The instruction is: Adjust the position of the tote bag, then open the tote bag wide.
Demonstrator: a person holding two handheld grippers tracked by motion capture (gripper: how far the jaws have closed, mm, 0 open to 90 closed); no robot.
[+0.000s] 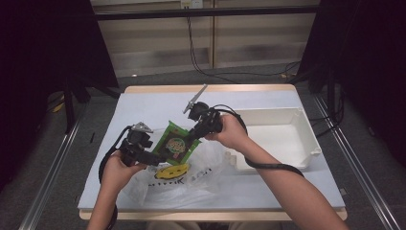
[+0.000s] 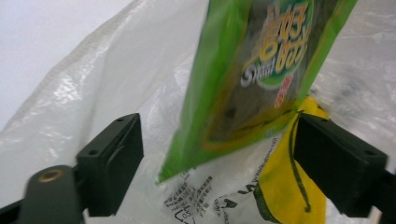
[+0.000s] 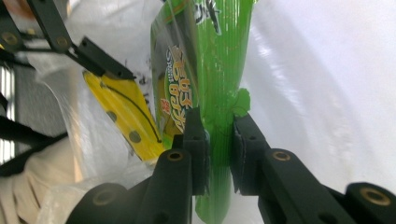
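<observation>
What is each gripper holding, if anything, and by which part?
The right gripper pinches the green packet by its edge. The left gripper holds nothing; its jaws stand open around the packet's lower corner.

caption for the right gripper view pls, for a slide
Right gripper clamps the green snack packet above a clear plastic bag with a yellow print.

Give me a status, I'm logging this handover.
Right tongs shut on green snack packet. Left tongs open, packet's lower edge between them, untouched. Clear plastic bag underneath; nothing blocking.
</observation>
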